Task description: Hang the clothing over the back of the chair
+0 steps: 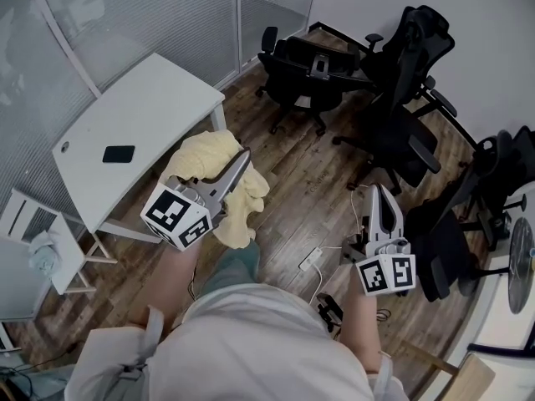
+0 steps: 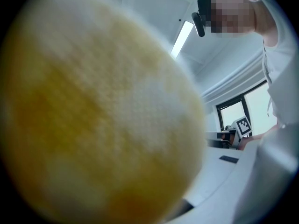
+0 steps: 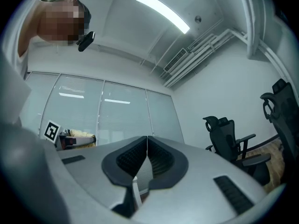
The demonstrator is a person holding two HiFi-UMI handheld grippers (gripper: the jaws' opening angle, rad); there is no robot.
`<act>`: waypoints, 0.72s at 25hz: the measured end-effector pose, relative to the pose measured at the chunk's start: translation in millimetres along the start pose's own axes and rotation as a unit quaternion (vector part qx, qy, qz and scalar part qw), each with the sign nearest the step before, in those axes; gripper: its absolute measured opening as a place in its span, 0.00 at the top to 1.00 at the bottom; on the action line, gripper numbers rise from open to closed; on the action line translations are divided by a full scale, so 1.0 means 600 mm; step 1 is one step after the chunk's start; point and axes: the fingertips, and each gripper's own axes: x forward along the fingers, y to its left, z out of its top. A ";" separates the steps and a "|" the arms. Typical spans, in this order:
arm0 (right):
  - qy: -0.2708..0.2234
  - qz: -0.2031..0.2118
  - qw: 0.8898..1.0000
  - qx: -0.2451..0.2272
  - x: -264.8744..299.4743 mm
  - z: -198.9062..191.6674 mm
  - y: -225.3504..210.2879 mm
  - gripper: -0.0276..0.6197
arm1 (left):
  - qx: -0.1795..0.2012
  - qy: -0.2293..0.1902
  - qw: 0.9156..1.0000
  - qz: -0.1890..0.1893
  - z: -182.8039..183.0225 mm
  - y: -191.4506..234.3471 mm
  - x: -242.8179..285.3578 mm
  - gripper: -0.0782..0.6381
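Note:
A pale yellow garment [image 1: 219, 182] hangs bunched from my left gripper [image 1: 242, 159], which is shut on it above the wooden floor beside the white table. In the left gripper view the yellow garment [image 2: 93, 115] fills nearly the whole picture and hides the jaws. My right gripper [image 1: 378, 192] is held out to the right, shut and empty; in the right gripper view its black pads [image 3: 135, 157] meet at the right gripper [image 3: 147, 149]. Black office chairs [image 1: 401, 115] stand ahead, one of them a black chair [image 3: 229, 134] seen to the right.
The white table [image 1: 159, 98] on the left carries a black phone [image 1: 119, 153]. A white power strip [image 1: 311, 259] and its cable lie on the floor between my grippers. Another black chair [image 1: 301, 69] stands by the glass wall, and more chairs [image 1: 468, 224] crowd the right side.

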 end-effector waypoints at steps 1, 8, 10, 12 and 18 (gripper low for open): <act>0.001 -0.001 1.000 -0.001 0.007 -0.003 -0.002 0.92 | -0.001 -0.001 1.000 -0.001 -0.003 0.007 0.007 0.75; 0.007 -0.019 1.000 -0.007 0.081 -0.016 -0.035 0.92 | -0.016 -0.010 1.000 -0.018 -0.015 0.071 0.081 0.75; 0.009 -0.023 1.000 -0.007 0.105 -0.019 -0.045 0.92 | -0.025 -0.009 0.999 -0.025 -0.018 0.086 0.104 0.75; 0.010 -0.026 1.000 -0.006 0.129 -0.023 -0.053 0.92 | -0.029 -0.007 0.999 -0.033 -0.022 0.100 0.126 0.75; 0.014 -0.032 0.999 -0.003 0.207 -0.038 -0.069 0.92 | -0.031 -0.005 0.998 -0.046 -0.026 0.155 0.187 0.75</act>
